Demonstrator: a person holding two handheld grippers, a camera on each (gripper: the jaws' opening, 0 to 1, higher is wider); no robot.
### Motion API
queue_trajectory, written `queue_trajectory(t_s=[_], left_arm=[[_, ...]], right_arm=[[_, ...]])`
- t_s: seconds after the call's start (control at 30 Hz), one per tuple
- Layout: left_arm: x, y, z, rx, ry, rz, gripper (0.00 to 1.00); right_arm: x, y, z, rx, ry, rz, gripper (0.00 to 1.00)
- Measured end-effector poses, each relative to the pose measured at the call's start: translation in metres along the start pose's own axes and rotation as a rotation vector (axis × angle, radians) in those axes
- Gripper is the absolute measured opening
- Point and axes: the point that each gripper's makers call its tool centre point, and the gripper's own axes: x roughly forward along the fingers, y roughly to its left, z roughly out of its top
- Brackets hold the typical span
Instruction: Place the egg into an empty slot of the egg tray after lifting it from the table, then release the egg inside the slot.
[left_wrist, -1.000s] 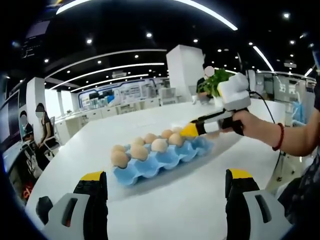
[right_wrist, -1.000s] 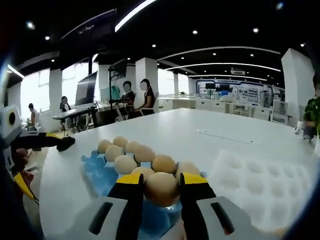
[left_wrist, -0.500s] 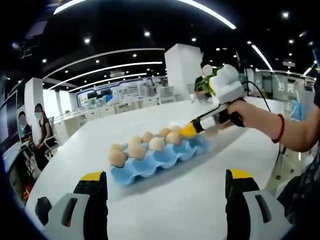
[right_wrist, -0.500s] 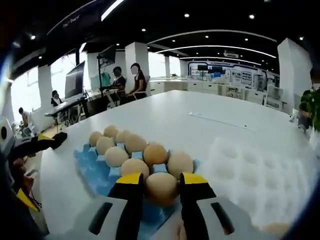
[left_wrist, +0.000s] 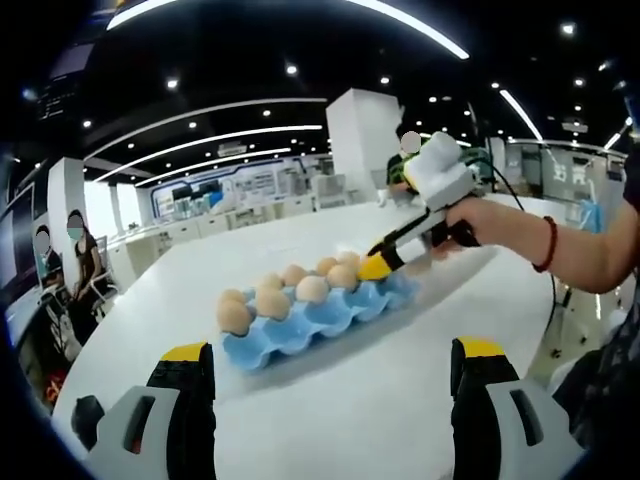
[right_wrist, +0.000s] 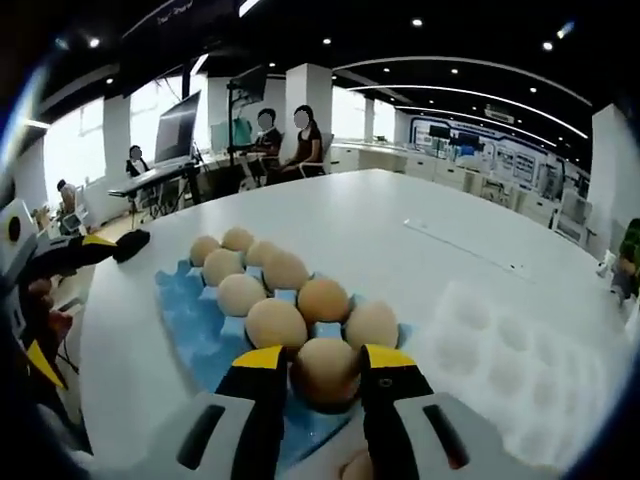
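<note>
Right tongs clench the egg just above the near end of the blue egg tray. Lower it squarely into that empty slot before loosening. Left tongs hang released over the worktop.

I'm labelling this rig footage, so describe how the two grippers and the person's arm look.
Both grippers have grey bodies with black jaws tipped in yellow. The right gripper carries a white box on top with a dark cable trailing behind. The arm holding it wears a red bracelet at the wrist.

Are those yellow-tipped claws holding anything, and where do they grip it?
The right gripper holds an egg by its two sides, over the blue tray. The left gripper is open, holding nothing.
</note>
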Motion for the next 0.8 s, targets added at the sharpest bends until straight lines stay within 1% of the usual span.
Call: queue_trajectory(t_s=[0.1,0.2,0.27,0.53,0.57,0.6,0.67,0.7,0.8], left_arm=[[0.0,-0.001,0.0,-0.001,0.001,0.0,1.0],[0.001,-0.002,-0.002,0.002,0.006,-0.006,1.0],[0.001,-0.003,-0.002,0.005,0.007,-0.01,1.0],[0.002,0.002,0.001,-0.008,-0.002,0.004,1.0],[0.002,0.002,0.002,-0.013,-0.007,0.006,1.0],[0.002,0.002,0.003,-0.019,-0.015,0.005,1.0],[0.001,0.001,0.008,-0.037,-0.044,-0.009,1.0],[0.001,0.001,0.009,-0.041,-0.047,-0.012,1.0],[0.001,-0.001,0.009,-0.029,-0.049,-0.011,1.0]], right_arm=[[0.002,0.0,0.0,0.003,0.002,-0.006,0.31],[-0.001,0.001,-0.001,0.002,0.001,-0.008,0.31],[0.001,-0.001,0.0,0.0,0.0,-0.013,0.32],[0.001,0.001,0.002,-0.033,-0.035,-0.011,0.38],[0.001,0.001,0.003,-0.033,-0.04,-0.007,0.4],[0.001,0.001,0.003,-0.032,-0.044,-0.006,0.44],[0.002,0.003,0.007,-0.002,-0.073,0.0,0.54],[0.001,0.003,0.007,0.004,-0.08,0.005,0.57],[0.001,0.005,0.009,0.007,-0.1,0.005,0.58]])
